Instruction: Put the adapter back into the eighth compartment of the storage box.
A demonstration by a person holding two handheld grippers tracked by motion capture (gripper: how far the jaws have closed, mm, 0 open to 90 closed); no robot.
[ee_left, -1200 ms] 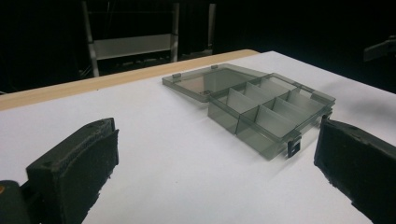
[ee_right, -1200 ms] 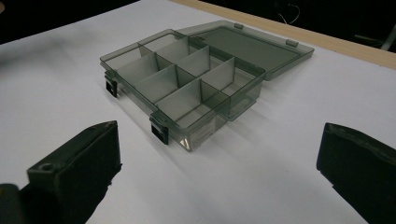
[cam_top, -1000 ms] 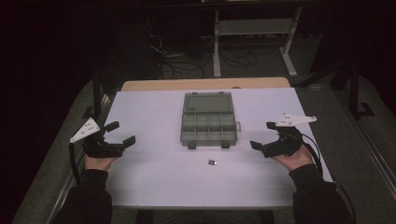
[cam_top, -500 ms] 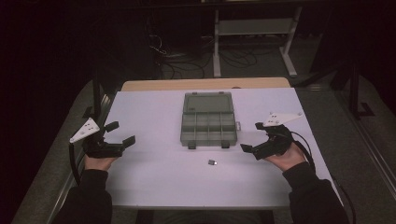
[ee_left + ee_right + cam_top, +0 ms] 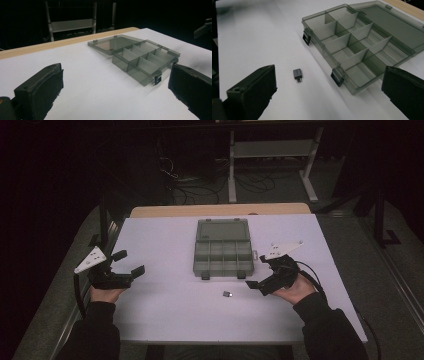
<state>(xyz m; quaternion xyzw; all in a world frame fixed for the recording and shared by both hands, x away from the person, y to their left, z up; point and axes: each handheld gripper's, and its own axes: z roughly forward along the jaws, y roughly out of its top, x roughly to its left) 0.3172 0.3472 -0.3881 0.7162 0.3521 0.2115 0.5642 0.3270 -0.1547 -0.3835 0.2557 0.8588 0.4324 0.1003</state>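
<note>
Item: small dark adapter point(image 5: 297, 74), lying on the white table point(image 5: 165, 315) just before the open organiser box point(image 5: 223, 251). I am judging it light, rigid, slippery; I am planning to pinch its flat sides. Right gripper point(image 5: 263, 279) spread wide, empty.

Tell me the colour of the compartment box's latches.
Black, on a smoky grey see-through box; the latches show best in the right gripper view.
</note>
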